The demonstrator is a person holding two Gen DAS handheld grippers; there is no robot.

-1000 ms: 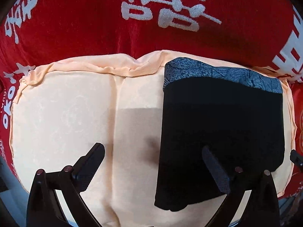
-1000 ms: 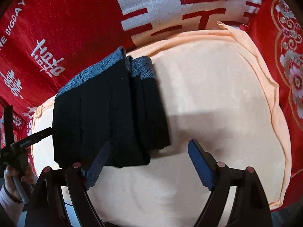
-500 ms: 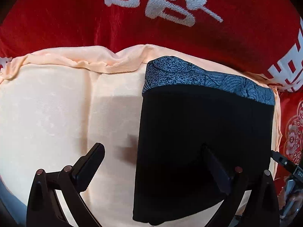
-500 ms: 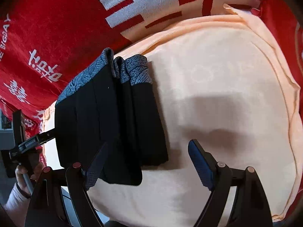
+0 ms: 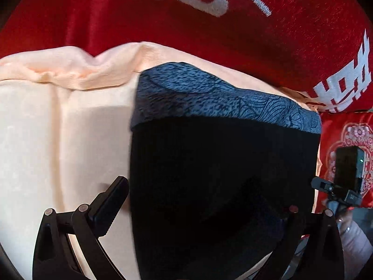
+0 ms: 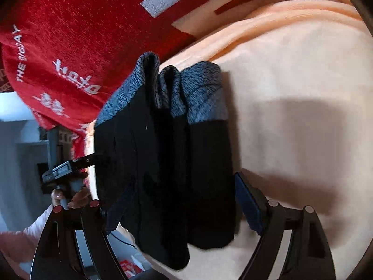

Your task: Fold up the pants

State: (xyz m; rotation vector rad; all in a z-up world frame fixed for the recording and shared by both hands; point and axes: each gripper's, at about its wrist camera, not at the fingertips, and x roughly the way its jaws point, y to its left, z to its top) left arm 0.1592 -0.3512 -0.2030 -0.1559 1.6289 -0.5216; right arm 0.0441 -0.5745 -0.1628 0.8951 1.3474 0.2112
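Both grippers have dropped toward the pants (image 5: 221, 175), whose length runs twelve-to-six between our spread left gripper (image 5: 205, 212) and spread right gripper (image 6: 177, 207).

A red blanket (image 5: 163, 23) with white lettering underlies a peach cloth (image 6: 291, 81); pale wall (image 6: 14, 140) beyond.

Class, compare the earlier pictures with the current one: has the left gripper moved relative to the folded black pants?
Yes. The left gripper has come down toward the folded black pants, which now loom larger against the peach cloth.
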